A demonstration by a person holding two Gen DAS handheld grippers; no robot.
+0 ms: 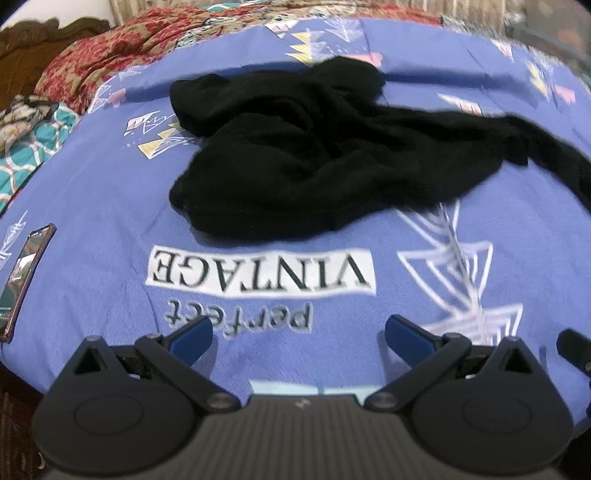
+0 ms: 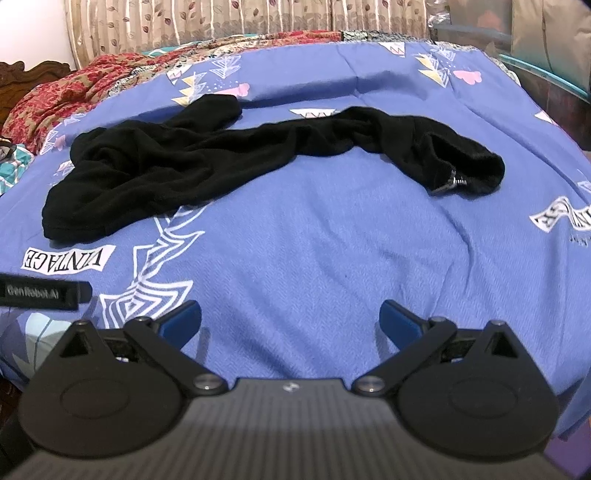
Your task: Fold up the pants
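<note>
- The black pants lie crumpled on my blue printed bedsheet, bunched at the left, one twisted leg trailing right to an open end.
- My left gripper is spread wide, empty, short of them.
- My right gripper likewise gapes empty above bare sheet.

Bed: blue printed bedspread, "VINTAGE" lettering. Red floral quilt bunched along far left edge. Carved dark wooden headboard at far left corner. Beige leaf-patterned curtain behind far edge.
</note>
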